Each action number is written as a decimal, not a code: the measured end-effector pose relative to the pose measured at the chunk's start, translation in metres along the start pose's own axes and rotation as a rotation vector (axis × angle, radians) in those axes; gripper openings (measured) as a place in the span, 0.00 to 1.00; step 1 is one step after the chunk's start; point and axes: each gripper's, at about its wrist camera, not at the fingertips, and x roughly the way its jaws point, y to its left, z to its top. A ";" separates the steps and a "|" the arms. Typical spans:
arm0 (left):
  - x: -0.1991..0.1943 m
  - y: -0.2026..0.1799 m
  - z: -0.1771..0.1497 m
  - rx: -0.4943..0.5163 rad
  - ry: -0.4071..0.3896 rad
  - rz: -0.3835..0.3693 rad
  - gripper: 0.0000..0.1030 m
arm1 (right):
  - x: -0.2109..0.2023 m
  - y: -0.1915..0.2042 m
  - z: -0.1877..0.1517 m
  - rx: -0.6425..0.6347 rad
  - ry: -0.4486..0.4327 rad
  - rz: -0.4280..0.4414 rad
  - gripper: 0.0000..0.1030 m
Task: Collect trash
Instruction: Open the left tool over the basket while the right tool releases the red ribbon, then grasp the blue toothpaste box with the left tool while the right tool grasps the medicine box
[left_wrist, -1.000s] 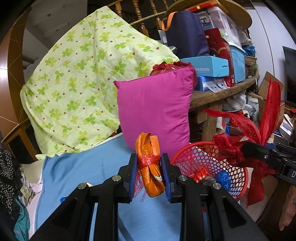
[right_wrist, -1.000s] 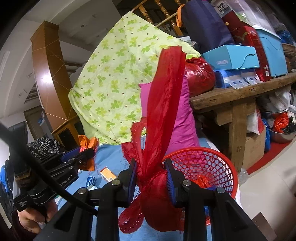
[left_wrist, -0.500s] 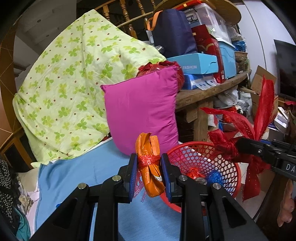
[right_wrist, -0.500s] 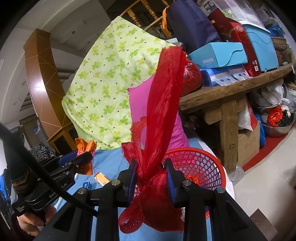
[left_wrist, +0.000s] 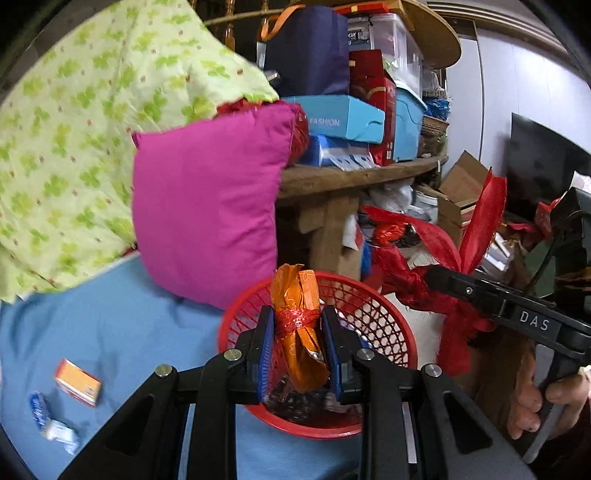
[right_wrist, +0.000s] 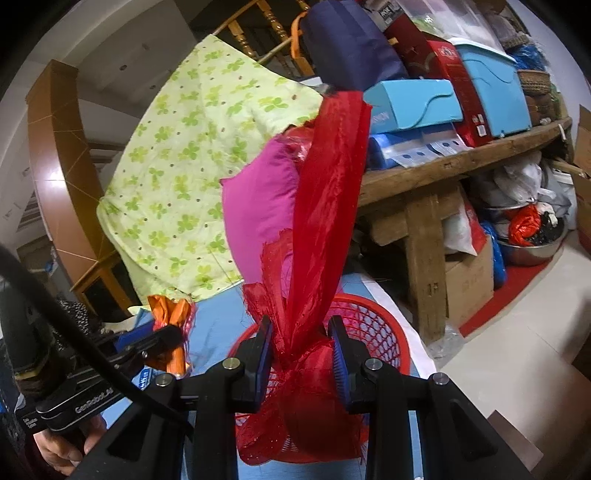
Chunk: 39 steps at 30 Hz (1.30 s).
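My left gripper (left_wrist: 298, 350) is shut on an orange wrapper (left_wrist: 299, 321) tied with red string, and holds it over the red mesh basket (left_wrist: 391, 332) on the blue sheet. The wrapper (right_wrist: 168, 314) also shows at the left of the right wrist view. My right gripper (right_wrist: 301, 354) is shut on a red mesh ribbon bundle (right_wrist: 325, 206), held above the near rim of the basket (right_wrist: 373, 328). That ribbon (left_wrist: 476, 229) hangs to the right of the basket in the left wrist view. Some wrappers lie in the basket's bottom.
A small orange box (left_wrist: 77, 382) and a blue-white wrapper (left_wrist: 55, 430) lie on the blue sheet (left_wrist: 110, 321) at the left. A magenta pillow (left_wrist: 207, 210) and green quilt (left_wrist: 74, 129) stand behind. A cluttered wooden bench (left_wrist: 354, 177) is right of them.
Both grippers sank and tipped downward. The left one carried the orange wrapper from beside the basket to over it; the right one drew closer to the basket with the ribbon.
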 end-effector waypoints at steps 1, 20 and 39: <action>0.004 0.002 -0.002 -0.011 0.008 -0.014 0.27 | 0.002 -0.001 -0.001 0.000 0.003 -0.011 0.31; 0.024 0.043 -0.028 -0.062 0.016 -0.001 0.59 | 0.041 -0.003 -0.011 0.042 0.045 -0.037 0.68; -0.098 0.253 -0.155 -0.346 0.012 0.529 0.64 | 0.087 0.135 -0.021 -0.127 0.024 0.170 0.68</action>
